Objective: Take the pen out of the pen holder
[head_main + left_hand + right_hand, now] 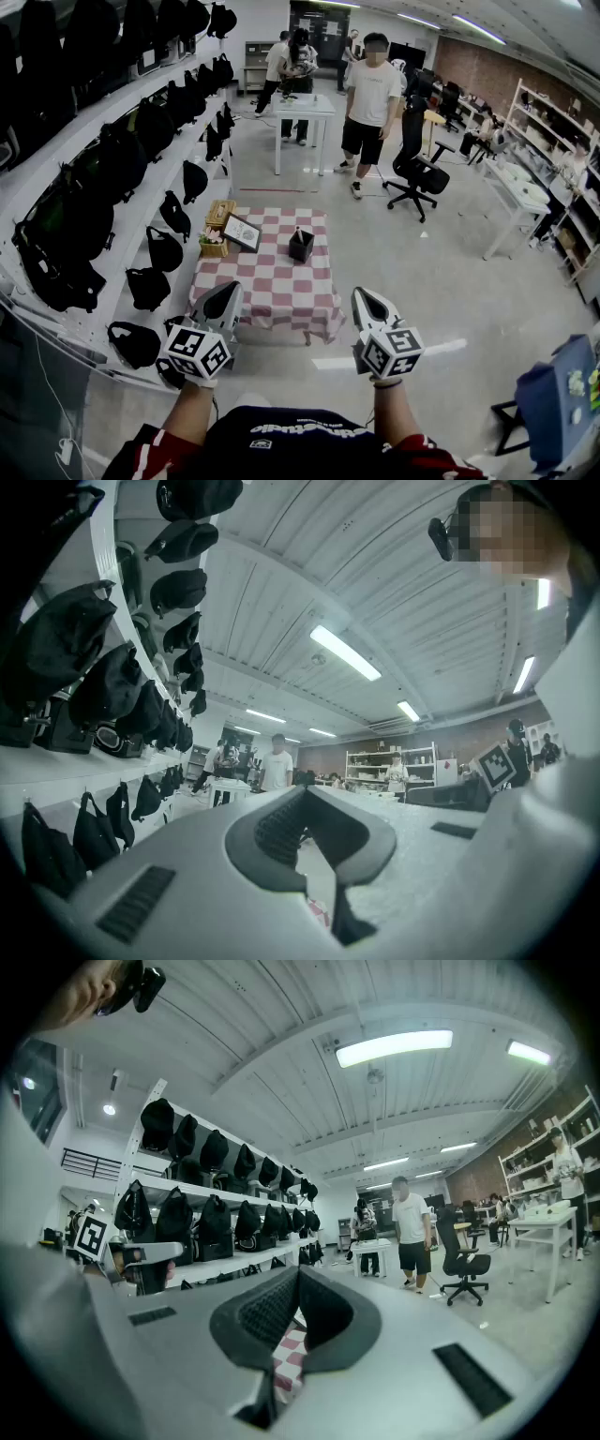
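A black pen holder [300, 245] stands on the low table with the red-and-white checked cloth [281, 291], near its far middle. A thin dark tip shows above its rim; the pen itself is too small to make out. Both grippers hang level before the table's near edge, well short of the holder. My left gripper [225, 292] is shut with nothing in it, its pads [281, 827] meeting at the tip. My right gripper [367, 298] is shut and empty too, and a strip of the checked cloth [292, 1346] shows below its pads [267, 1309].
A framed picture [242, 232], a wooden box [220, 212] and a small basket of flowers [213, 245] sit on the table's left side. Shelves of black bags [141, 169] line the left wall. A person [370, 94], an office chair [417, 169] and a white table [302, 111] stand beyond.
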`<state>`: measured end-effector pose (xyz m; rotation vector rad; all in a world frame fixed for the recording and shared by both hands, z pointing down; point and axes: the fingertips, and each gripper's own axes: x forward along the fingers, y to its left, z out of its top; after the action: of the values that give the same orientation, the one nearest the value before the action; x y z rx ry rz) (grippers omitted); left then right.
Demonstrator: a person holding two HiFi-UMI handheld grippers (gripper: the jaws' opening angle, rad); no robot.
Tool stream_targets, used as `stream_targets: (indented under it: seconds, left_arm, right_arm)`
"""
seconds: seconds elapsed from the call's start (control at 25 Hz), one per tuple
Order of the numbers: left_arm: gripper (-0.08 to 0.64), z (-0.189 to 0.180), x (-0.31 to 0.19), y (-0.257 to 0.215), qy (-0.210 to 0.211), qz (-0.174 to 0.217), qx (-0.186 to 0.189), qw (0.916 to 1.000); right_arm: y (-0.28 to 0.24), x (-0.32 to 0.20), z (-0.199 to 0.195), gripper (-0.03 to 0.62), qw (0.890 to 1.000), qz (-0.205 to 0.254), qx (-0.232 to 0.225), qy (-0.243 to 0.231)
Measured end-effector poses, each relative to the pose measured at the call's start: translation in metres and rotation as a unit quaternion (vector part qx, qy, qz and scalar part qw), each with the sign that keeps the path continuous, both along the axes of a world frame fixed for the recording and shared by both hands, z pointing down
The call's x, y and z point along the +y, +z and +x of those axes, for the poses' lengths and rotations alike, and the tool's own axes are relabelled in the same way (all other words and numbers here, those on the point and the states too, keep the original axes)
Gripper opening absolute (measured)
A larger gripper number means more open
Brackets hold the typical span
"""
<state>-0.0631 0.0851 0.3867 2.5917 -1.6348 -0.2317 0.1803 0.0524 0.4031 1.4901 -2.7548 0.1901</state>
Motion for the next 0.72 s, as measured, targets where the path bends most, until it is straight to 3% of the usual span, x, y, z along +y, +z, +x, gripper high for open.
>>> stream_targets:
  seconds: [0.72]
  left_arm:
    - [0.006, 0.006, -0.003, 0.008, -0.009, -0.006, 0.002, 0.9999]
  right_arm:
    - [0.009, -0.003, 0.004, 0.003, 1.0, -0.001, 0.011, -0.01]
